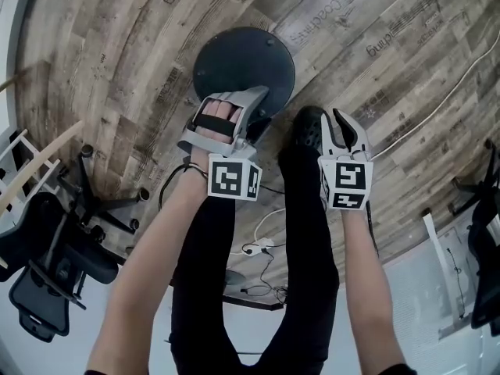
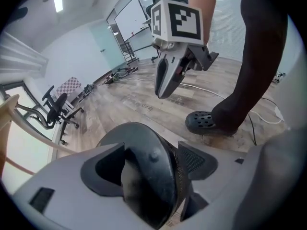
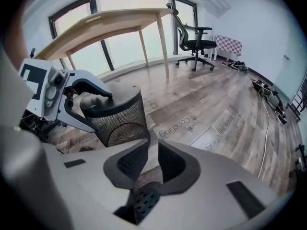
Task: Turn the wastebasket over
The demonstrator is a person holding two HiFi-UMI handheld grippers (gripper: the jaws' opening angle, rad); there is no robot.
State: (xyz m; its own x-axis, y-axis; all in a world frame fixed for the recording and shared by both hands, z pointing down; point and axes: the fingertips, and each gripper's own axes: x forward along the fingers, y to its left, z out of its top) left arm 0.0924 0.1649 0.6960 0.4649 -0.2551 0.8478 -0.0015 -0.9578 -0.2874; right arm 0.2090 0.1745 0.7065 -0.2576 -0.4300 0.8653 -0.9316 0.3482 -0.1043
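The black mesh wastebasket (image 1: 244, 67) stands on the wooden floor with its solid round end up, just ahead of the person's feet. My left gripper (image 1: 251, 106) is shut on the near edge of that round end. In the left gripper view the dark disc (image 2: 148, 162) fills the space between the jaws. The right gripper view shows the mesh wall (image 3: 117, 116) with the left gripper (image 3: 79, 92) clamped at its top. My right gripper (image 1: 337, 122) hangs to the right of the wastebasket, above a black shoe. Its jaws (image 3: 152, 150) stand a narrow gap apart, and between them only floor shows.
The person's black shoe (image 1: 308, 131) and legs are close to the wastebasket. A black office chair (image 1: 47, 272) and a wooden bar (image 1: 39, 162) are at the left. A white cable (image 1: 445, 100) runs across the floor at the right. A wooden desk (image 3: 110, 23) stands by the windows.
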